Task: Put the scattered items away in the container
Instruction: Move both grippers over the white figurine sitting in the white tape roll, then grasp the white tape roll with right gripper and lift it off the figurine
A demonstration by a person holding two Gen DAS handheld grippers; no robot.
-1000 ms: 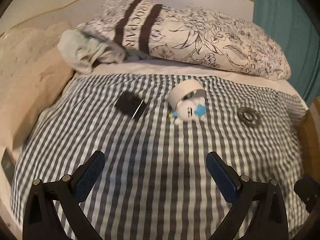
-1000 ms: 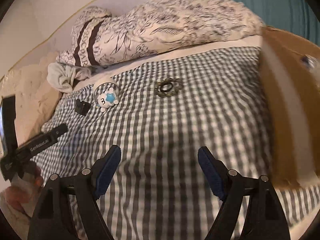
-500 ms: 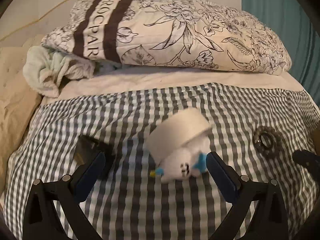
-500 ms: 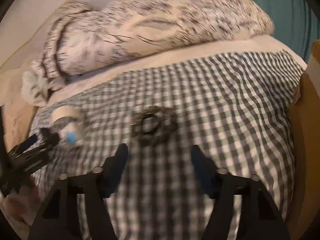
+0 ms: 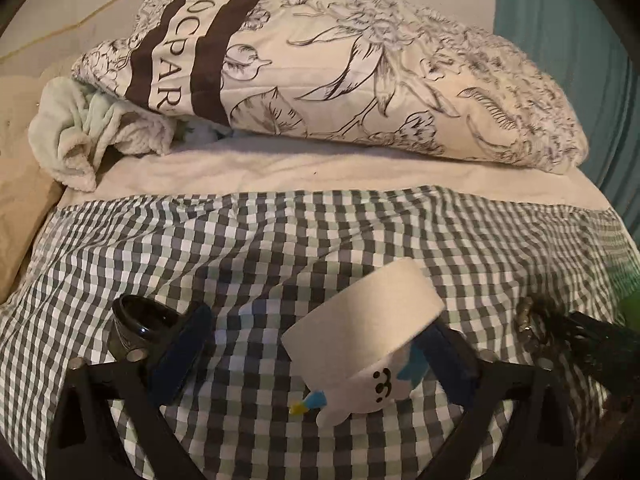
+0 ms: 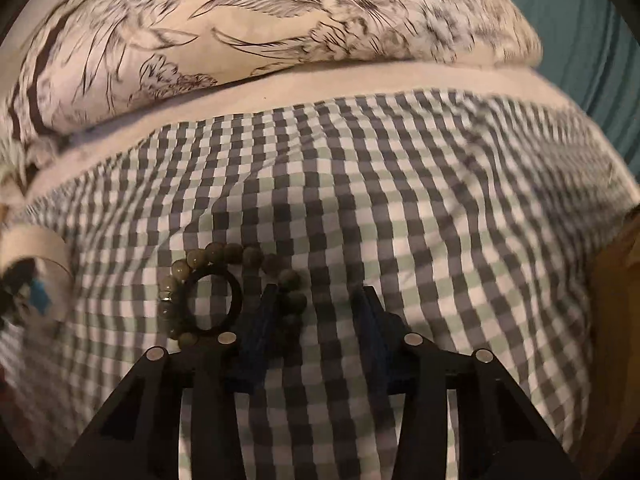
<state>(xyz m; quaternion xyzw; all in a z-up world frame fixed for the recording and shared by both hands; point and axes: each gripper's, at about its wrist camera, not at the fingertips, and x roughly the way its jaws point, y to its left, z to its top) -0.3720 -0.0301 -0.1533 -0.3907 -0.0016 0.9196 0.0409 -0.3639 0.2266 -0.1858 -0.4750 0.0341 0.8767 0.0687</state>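
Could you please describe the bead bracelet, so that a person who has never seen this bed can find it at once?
Start from the large floral pillow and come down onto the checked blanket. The bead bracelet lies there, just at the left finger of the right gripper. Unlike the black hair ring inside it, it is a loop of round greenish-brown beads.

Both tongs [image 5: 316,360] [image 6: 316,332] have black triangular frames, dark blue pads and silver screws.
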